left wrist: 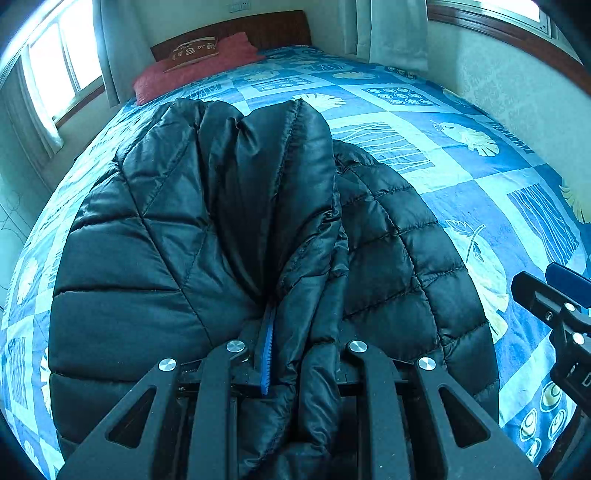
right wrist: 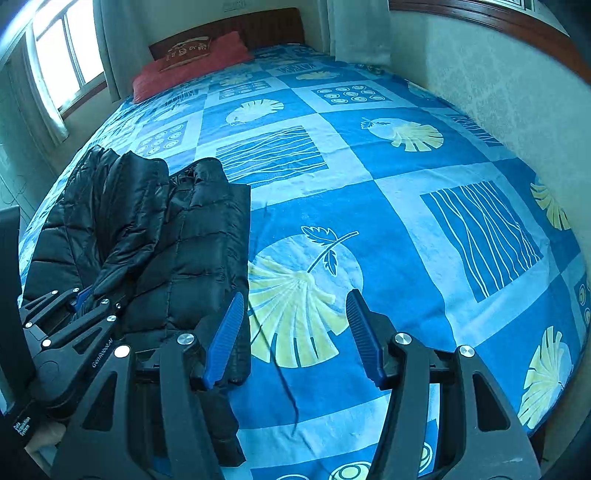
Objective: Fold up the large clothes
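A black quilted puffer jacket (left wrist: 207,236) lies on the blue patterned bedspread (left wrist: 461,192), bunched and partly folded over itself. My left gripper (left wrist: 295,354) is shut on a fold of the jacket near its lower edge; one blue pad (left wrist: 266,354) shows beside the pinched fabric. In the right wrist view the jacket (right wrist: 177,243) lies at the left, with the left gripper (right wrist: 79,299) clamped on it. My right gripper (right wrist: 295,332) is open and empty above the bedspread (right wrist: 388,221), its left fingertip (right wrist: 225,336) over the jacket's right edge. It also shows in the left wrist view (left wrist: 565,295).
A red pillow (left wrist: 192,66) and a brown cushion (left wrist: 194,50) lie at the wooden headboard (left wrist: 266,29). A wall (right wrist: 498,92) runs along the bed's right side. Windows with curtains (left wrist: 44,92) stand to the left. A thin dark cord (right wrist: 284,384) lies on the bedspread.
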